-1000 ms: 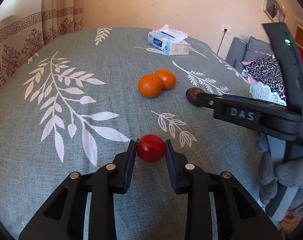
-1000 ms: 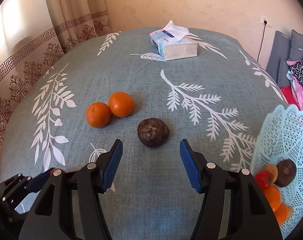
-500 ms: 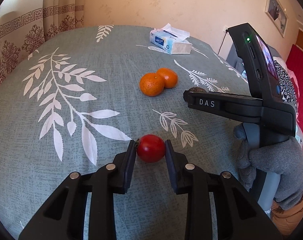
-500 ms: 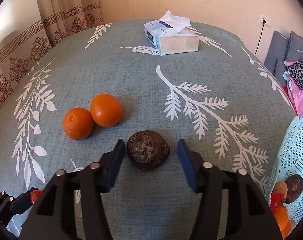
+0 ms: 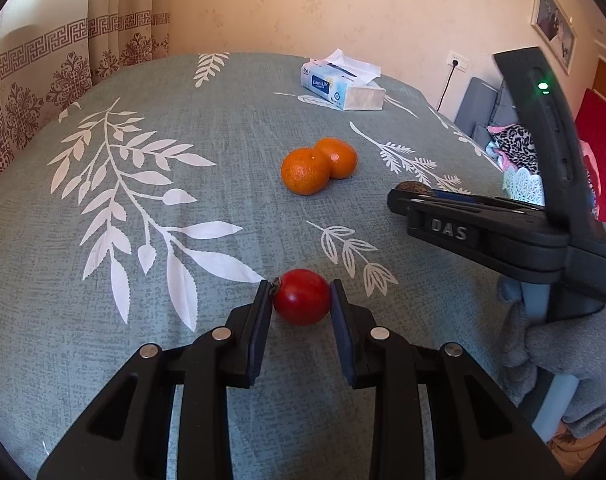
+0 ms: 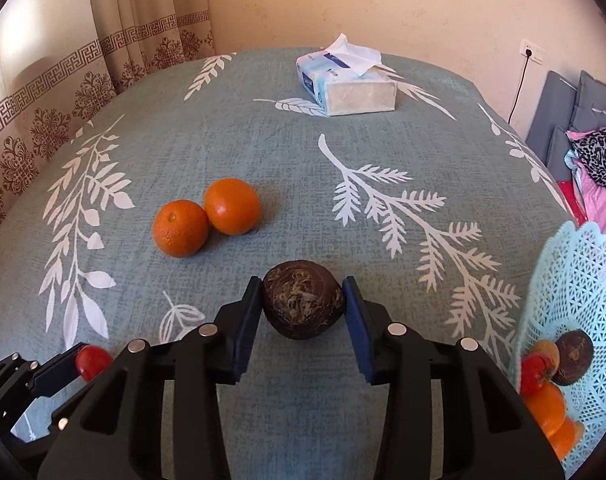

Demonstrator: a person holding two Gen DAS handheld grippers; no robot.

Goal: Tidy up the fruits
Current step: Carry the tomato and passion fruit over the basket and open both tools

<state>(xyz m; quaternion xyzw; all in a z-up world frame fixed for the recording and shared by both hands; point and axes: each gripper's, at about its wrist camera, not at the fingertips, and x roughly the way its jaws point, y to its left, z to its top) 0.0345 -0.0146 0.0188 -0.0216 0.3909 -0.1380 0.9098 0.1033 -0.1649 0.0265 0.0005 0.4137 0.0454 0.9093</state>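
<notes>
Your left gripper (image 5: 302, 298) is pinching the red fruit (image 5: 302, 297), your right gripper (image 6: 302, 304) the brown fruit (image 6: 302, 305); the lattice basket (image 6: 575, 280) at the table's right edge is holding oranges (image 6: 549, 406) and others.

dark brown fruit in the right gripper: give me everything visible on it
The dark brown fruit is roundish, with a matte, dark skin and a rough, fibrous, dried-looking patch facing the camera. It looks whole and sits between the blue pads of the right gripper, both touching its sides. It is low over the leaf-print tablecloth; whether it rests on it, I cannot tell. From the left wrist, only its top shows.
</notes>
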